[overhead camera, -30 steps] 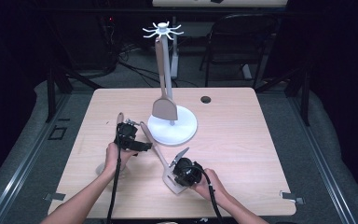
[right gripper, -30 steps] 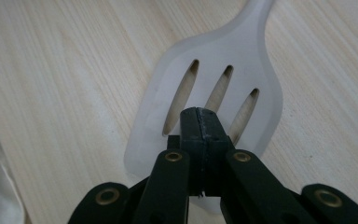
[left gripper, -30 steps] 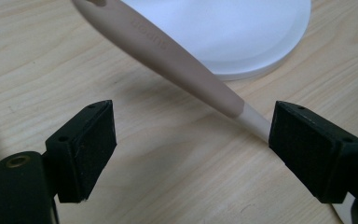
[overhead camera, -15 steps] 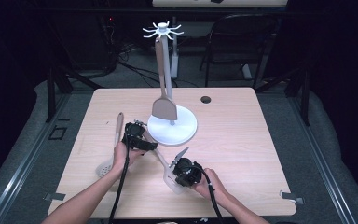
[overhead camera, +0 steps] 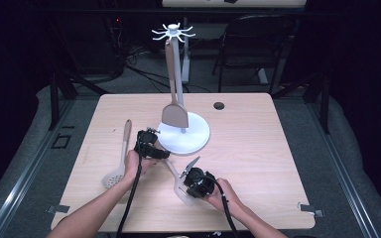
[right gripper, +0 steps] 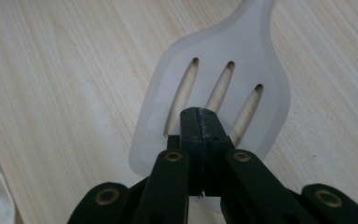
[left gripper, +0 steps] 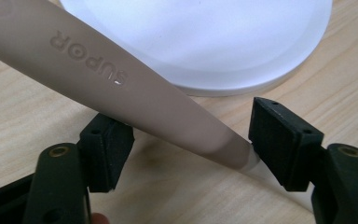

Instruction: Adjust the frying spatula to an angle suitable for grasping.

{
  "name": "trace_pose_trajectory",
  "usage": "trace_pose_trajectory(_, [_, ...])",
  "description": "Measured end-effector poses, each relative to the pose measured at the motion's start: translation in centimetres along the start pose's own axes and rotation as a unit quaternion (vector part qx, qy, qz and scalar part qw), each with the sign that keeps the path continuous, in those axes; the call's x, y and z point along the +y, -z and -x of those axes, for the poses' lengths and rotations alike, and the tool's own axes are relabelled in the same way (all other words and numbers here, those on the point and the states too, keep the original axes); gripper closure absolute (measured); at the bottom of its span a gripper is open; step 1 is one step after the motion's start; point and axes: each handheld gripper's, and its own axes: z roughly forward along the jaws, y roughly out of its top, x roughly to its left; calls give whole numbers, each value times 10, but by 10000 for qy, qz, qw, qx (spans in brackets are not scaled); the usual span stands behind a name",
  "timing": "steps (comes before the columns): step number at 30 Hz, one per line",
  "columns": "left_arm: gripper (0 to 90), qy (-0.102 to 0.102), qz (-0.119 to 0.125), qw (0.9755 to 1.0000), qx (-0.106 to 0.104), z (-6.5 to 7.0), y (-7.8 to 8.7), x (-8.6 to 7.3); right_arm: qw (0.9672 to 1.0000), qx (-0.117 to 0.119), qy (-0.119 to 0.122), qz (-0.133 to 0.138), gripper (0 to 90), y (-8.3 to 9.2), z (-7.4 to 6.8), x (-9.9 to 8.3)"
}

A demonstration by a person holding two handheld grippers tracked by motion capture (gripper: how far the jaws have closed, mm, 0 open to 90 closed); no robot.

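Note:
A pale slotted spatula (overhead camera: 183, 192) lies in front of the white stand, its handle (left gripper: 121, 88) raised off the table toward the stand's base (left gripper: 205, 42). My left gripper (overhead camera: 162, 153) is open around that handle; in the left gripper view (left gripper: 193, 140) the jaws have just been closing, and the handle's end sits close to the right pad (left gripper: 279, 140). My right gripper (overhead camera: 187, 186) is shut, its closed tips (right gripper: 199, 116) resting on the slotted blade (right gripper: 256, 56).
The white hook stand (overhead camera: 191, 136) rises at mid-table with a brown spatula (overhead camera: 173, 116) hanging from it. A brown-handled skimmer (overhead camera: 115, 176) lies to the left. There is a small hole (overhead camera: 219, 105) in the tabletop at the back, and black chairs stand beyond.
My left hand has moved right, away from the skimmer, and its jaws now sit around the slotted spatula's handle. The right hand has stayed in place.

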Motion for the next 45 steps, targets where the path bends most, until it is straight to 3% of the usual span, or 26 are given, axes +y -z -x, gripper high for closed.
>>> trace_pose_trajectory(2, [352, 68, 26, 9999, -90, -1, 0, -1, 10000, 12, 10, -14, 896, 0, 0, 0])
trace_pose_trajectory(5, [375, 135, 46, 9998, -168, -2, 1, -2, 9998, 183, -93, 84, 812, 0, 1, 0])
trace_pose_trajectory(11, [424, 219, 199, 9990, -321, -3, 4, -3, 9993, 302, -164, 170, 768, 0, 2, 2])
trace_pose_trajectory(20, [466, 329, 250, 9982, -439, -4, 4, -5, 9991, 338, -118, 235, 715, -1, 4, 6])
trace_pose_trajectory(24, [471, 353, 257, 9979, -469, -5, 3, -5, 9993, 331, -54, 151, 751, -1, 6, 7])
trace_pose_trajectory(29, [470, 436, 191, 9975, -523, -8, 0, -6, 9996, 146, -71, 221, 894, -4, 6, 5])
trace_pose_trajectory(33, [464, 409, 186, 9978, -477, -6, 0, -5, 9992, 216, -138, 306, 900, -4, 9, 3])
trace_pose_trajectory(40, [462, 388, 156, 9980, -474, -6, -3, -3, 9997, 44, 82, 234, 900, -3, 5, 4])
trace_pose_trajectory(45, [500, 574, 241, 9954, -733, -10, -3, -5, 9991, 299, -69, 287, 845, -4, 10, 4])
